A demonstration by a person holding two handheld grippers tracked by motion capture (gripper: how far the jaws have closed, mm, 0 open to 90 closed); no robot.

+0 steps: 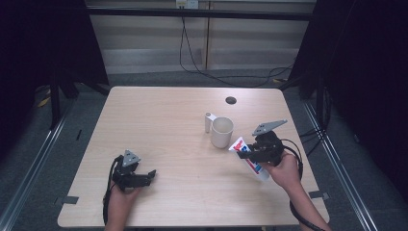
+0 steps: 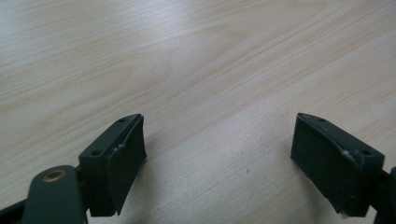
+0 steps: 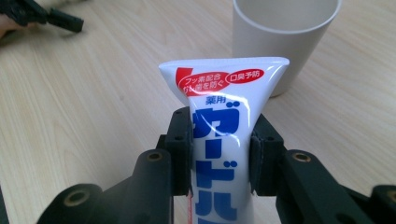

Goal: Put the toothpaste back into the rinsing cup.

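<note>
Glossy white toothpaste tube [image 3: 224, 140] pinched by right gripper [image 3: 220, 154]; smooth cylindrical cup [image 3: 285, 42] near.

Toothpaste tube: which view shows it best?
The right gripper view: the tube stands close up between the pads of the right hand-held gripper, its print sharp. The high view shows it small, partly covered by that gripper. The left gripper view looks at the table.

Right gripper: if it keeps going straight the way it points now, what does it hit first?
Probably the cream cup. The right gripper, shut on the toothpaste tube, points toward it, so the tube's flat crimped end would likely touch the cup wall first. The gap is hard to judge.
</note>
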